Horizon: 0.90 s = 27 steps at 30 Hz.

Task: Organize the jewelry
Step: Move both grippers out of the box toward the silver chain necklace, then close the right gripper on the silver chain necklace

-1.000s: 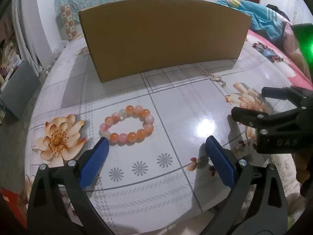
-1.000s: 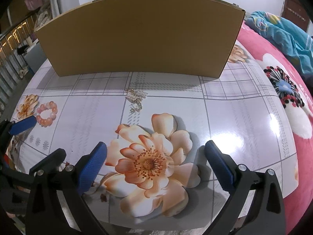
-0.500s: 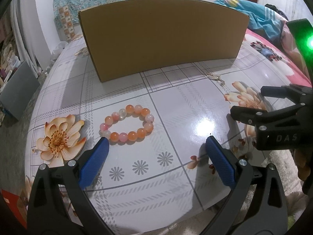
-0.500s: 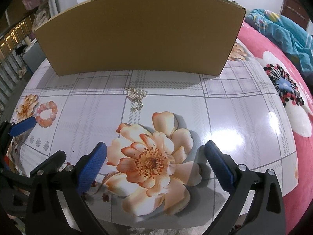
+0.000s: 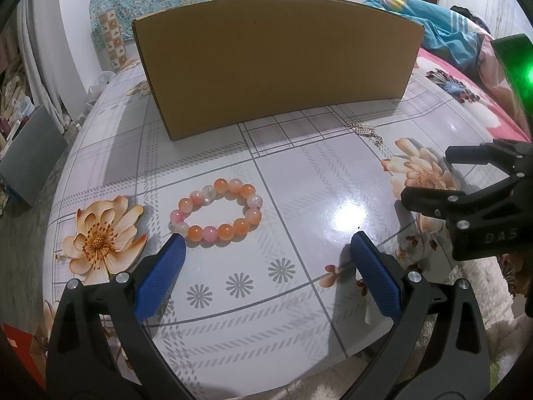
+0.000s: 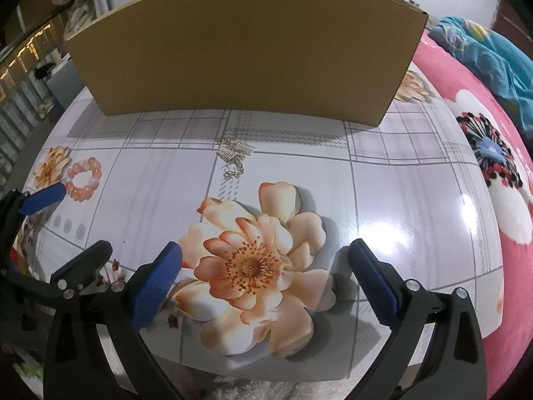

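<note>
Both left tongs [image 5: 266, 256] and right tongs [image 6: 265, 263] are gaping wide, gripping nothing, over the glossy floral tabletop [image 5: 299, 173]. The round-beaded bracelet [image 5: 218, 210] is lying near its front-left edge, the silver chain [image 6: 235, 155] mid-tabletop before a cardboard box [image 5: 276, 60].

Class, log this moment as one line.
left gripper: open, near bracelet | right gripper: open, empty | chain: on table, before box

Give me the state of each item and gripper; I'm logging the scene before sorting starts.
Beaded bracelet: flat on the table, closed loop, not gripped.
Silver chain: bunched loosely on the table, not gripped.
Cardboard box: upright; top not visible.
Left gripper: jaws wide, empty.
Right gripper: jaws wide, empty.
</note>
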Available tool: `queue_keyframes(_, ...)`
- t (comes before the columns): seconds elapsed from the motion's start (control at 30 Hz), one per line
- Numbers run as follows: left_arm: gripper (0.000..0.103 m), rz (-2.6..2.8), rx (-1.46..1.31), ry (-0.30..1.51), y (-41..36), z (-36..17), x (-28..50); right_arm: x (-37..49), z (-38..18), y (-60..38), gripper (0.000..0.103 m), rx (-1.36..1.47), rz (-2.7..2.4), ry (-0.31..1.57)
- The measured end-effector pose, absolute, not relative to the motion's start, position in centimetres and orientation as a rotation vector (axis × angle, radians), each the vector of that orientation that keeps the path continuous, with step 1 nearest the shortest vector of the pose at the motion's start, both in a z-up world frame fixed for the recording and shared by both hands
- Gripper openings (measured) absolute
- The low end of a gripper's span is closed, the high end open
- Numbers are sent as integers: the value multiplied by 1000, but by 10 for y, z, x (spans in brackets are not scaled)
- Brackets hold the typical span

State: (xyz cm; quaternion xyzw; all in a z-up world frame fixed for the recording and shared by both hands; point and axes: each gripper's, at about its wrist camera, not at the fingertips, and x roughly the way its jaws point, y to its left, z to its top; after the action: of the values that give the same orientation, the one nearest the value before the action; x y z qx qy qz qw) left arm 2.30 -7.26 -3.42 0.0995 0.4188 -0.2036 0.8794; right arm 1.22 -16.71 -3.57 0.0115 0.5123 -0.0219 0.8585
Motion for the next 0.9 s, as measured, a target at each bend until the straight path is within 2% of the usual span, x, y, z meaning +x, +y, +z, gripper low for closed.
queue_keyframes(0.13, 96, -433, 208, 854, -72, -35, 21, 12, -32, -179, 96, 61, -40, 1087)
queue_keyframes(0.23, 96, -435, 209, 853, -72, -35, 21, 11, -18, -195, 96, 139, 15, 1012)
queue_keyframes(0.33, 96, -438, 210, 861, -71, -34, 22, 14, -5, -202, 85, 116, 56, 942)
queue_keyframes(0.4, 96, -421, 208, 864, -69, -32, 22, 19, 0, -202, 74, 81, 99, 912)
queue_keyframes(0.67, 94, -455, 166, 690, -79, 4, 10, 39, -7, -197, 41, 16, 246, 905)
queue_keyframes(0.7, 93, -468, 176, 674, -86, 7, 10, 41, -10, -197, 38, 10, 266, 913)
queue_keyframes(0.77, 76, -489, 198, 662, -100, 8, 13, 42, -14, -194, 31, -6, 290, 925)
queue_keyframes(0.8, 73, -504, 209, 666, -108, 7, 16, 44, -17, -194, 28, -20, 302, 934)
queue_keyframes(0.87, 60, -534, 212, 679, -120, 4, 23, 46, -21, -193, 26, -43, 318, 946)
queue_keyframes(0.9, 57, -547, 208, 687, -125, 2, 26, 48, -24, -192, 25, -62, 329, 954)
